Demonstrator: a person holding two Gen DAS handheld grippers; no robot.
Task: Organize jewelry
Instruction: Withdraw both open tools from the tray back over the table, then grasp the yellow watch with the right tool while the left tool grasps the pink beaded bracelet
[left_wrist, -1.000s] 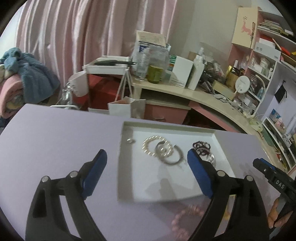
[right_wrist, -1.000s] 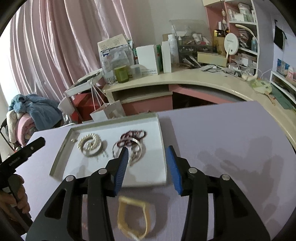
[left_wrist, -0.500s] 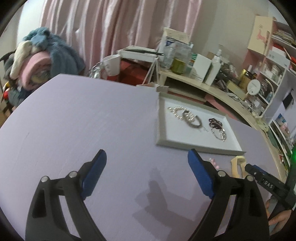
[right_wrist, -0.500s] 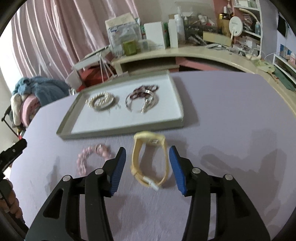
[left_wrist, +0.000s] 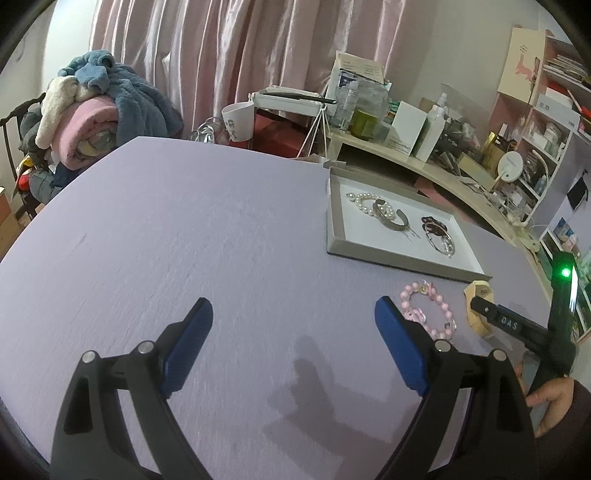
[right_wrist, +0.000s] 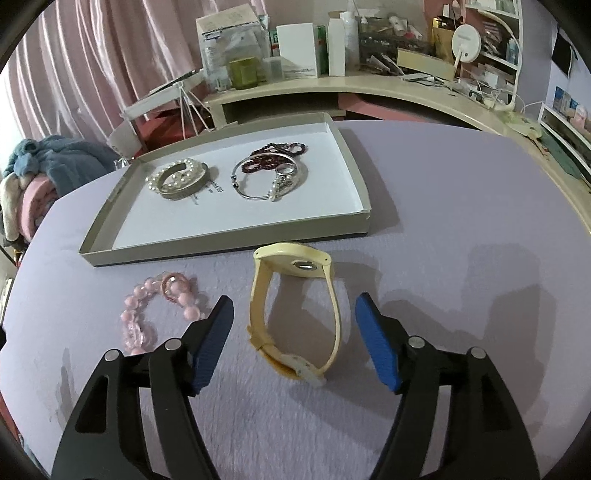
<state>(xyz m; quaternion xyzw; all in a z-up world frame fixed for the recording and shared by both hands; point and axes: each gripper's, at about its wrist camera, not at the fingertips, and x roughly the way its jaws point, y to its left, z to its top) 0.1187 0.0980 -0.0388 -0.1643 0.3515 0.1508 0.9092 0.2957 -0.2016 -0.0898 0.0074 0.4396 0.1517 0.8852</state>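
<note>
The pale yellow plastic wristwatch with a looped strap is seen from the left wrist view half hidden behind the right tool, just outside the shallow grey cardboard tray with a white floor. The left tool is held wide over bare lilac table, nothing in it.

In the right wrist view the watch lies on the table between the right tool's opening jaws, untouched. Trouble could be expected if only one strap side gets pinched: the loop could be flipped or dragged into the pink beaded bracelet just beside it.
</note>
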